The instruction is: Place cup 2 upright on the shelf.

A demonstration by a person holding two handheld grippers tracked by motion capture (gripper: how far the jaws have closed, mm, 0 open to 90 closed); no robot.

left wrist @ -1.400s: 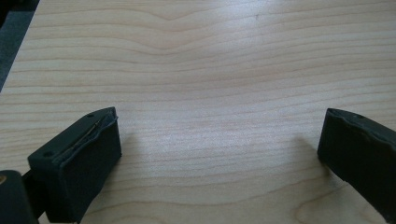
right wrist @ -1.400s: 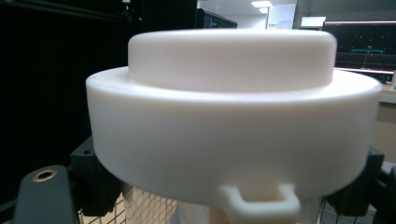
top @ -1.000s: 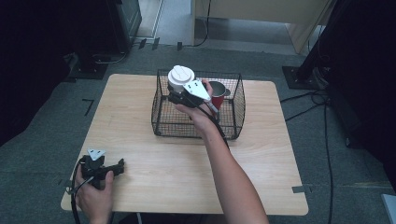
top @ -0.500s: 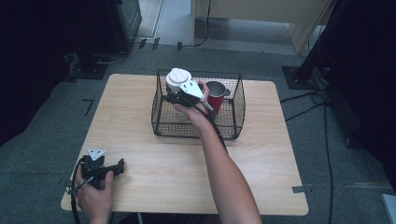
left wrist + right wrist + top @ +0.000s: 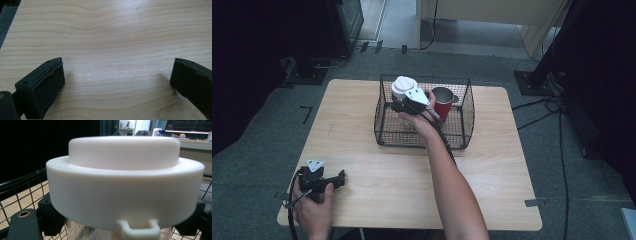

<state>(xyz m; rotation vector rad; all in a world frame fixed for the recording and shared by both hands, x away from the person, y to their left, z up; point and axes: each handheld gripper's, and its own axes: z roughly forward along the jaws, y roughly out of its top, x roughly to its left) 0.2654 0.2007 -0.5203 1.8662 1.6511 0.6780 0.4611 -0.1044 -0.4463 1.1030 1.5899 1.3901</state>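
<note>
One basket (image 5: 384, 127) – one red mug (image 5: 443, 102) – one white-lidded jar (image 5: 403, 86).

White lid (image 5: 125, 180), red mug (image 5: 443, 104), black wire basket (image 5: 464, 117), pale woodgrain table (image 5: 497, 175).

Light wood table (image 5: 492, 175) on grey carpet.
Black wire basket (image 5: 464, 122) sits on it — just under the right gripper (image 5: 404, 102); left gripper (image 5: 329, 181) rests at the near-left corner — bare wood between its jaws.

White lid (image 5: 125, 182) between black jaws, wire basket (image 5: 22, 187) behind.
</note>
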